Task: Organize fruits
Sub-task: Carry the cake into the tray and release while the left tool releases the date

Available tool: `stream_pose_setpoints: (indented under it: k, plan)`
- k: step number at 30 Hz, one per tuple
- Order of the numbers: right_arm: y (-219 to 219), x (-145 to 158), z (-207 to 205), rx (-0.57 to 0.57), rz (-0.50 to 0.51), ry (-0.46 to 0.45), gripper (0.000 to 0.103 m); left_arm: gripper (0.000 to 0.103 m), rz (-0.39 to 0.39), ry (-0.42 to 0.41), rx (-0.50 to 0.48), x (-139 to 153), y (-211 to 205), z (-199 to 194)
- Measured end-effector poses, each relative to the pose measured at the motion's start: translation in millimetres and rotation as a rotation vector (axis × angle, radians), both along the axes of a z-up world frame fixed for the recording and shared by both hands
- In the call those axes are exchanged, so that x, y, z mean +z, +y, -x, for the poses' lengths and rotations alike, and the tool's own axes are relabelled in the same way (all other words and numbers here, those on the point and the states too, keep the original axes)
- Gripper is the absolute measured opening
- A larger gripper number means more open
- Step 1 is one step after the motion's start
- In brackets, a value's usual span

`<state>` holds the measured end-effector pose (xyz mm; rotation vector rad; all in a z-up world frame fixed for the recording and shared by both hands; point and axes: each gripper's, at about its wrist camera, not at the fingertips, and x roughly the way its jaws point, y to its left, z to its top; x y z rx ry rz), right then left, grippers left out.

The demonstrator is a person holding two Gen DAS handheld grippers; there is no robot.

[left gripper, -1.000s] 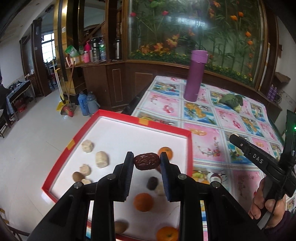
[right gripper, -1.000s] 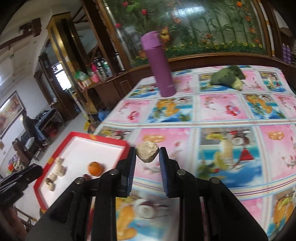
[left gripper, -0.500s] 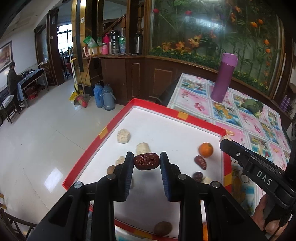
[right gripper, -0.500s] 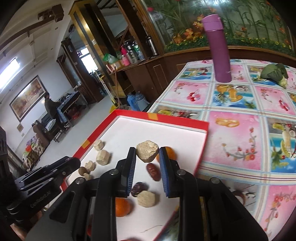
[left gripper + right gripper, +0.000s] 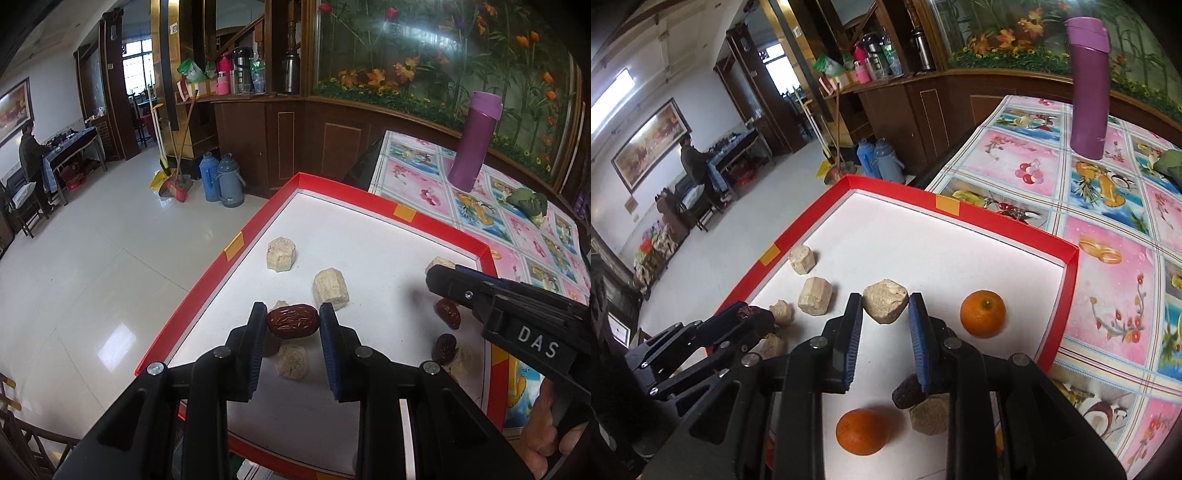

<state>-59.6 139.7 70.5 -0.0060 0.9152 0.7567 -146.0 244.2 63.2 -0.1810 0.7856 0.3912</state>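
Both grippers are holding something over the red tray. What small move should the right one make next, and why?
Probably carry the beige chunk held in the right gripper leftward and lower it beside the other beige chunks near the tray's left rim, since similar pieces already cluster there.

I see both grippers now over the red tray (image 5: 1069, 266): my right gripper (image 5: 885, 308) comes off the tablecloth side to above the tray's middle, my left gripper (image 5: 293, 320) shifts toward the tray's left rim, nearer the beige chunks (image 5: 330, 287).
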Motion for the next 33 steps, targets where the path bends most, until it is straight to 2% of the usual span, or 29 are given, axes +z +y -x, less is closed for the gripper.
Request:
stream_pose_setpoints:
  k: [7, 10, 13, 17, 21, 26, 33]
  plan:
    - [4.0, -17.4, -9.8, -0.013, 0.040, 0.027, 0.028, 0.028, -0.006, 0.027, -0.025, -9.3, -4.9, -3.0]
    - [1.5, -21.4, -15.3, -0.038, 0.045, 0.018, 0.028, 0.028, -0.034, 0.026, -0.019, -9.5, -6.1, -2.1]
    - [-1.4, -28.0, -22.1, -0.052, 0.039, 0.053, 0.028, 0.028, -0.045, 0.028, -0.020, -9.7, -7.6, -3.3]
    - [-4.1, -25.5, -22.9, -0.069, 0.059, 0.036, 0.028, 0.028, -0.029, 0.049, -0.029, -14.1, -9.2, -8.9]
    - [-7.7, -27.1, -23.4, -0.070, 0.052, 0.069, 0.028, 0.028, -0.044, 0.051, -0.021, -13.4, -9.8, -11.0]
    - [-8.2, -28.3, -23.1, -0.072, 0.065, 0.051, 0.028, 0.029, -0.065, 0.059, -0.007, -14.2, -11.0, -12.1]
    - [-16.9, -26.7, -23.7, -0.068, -0.002, 0.075, 0.034, 0.042, -0.057, 0.058, -0.012, -14.3, -12.7, -10.6]
